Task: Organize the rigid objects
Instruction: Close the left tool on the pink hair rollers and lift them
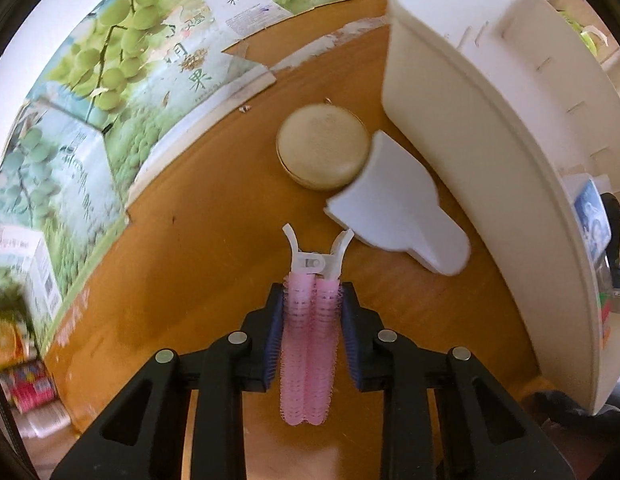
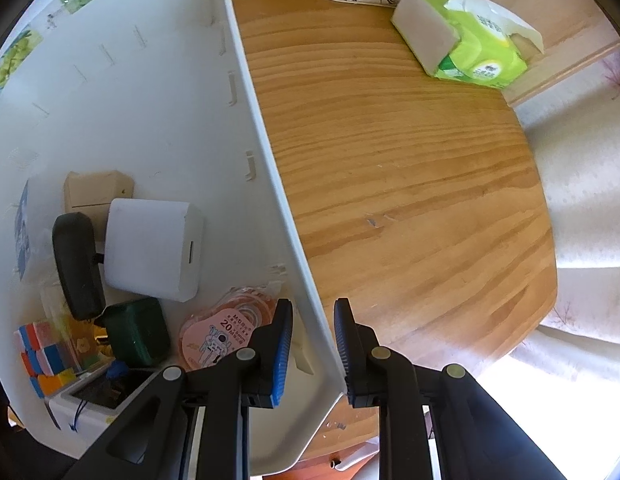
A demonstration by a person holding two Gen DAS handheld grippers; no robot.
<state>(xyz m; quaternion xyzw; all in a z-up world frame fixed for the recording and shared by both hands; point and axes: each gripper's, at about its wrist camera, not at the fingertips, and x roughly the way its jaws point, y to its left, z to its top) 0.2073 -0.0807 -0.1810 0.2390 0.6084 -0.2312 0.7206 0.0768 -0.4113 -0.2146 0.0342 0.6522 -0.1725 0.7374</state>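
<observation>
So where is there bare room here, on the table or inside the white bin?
The wooden tabletop is bare between the white plastic bin's wall and the green tissue pack. Another free patch lies left of the round beige compact. Inside the bin, its upper part is free; the floor near the white box and multicoloured cube is crowded.

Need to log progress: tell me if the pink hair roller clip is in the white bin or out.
Out. The pink hair roller clip is pinched in the left tool above the wooden table, beside the white bin.

The setting is a domestic room: a wooden table [image 2: 390,184] carries a tissue pack [image 2: 474,40], with printed fruit cartons [image 1: 110,92] and a patterned floor covering [image 2: 582,240] alongside.
</observation>
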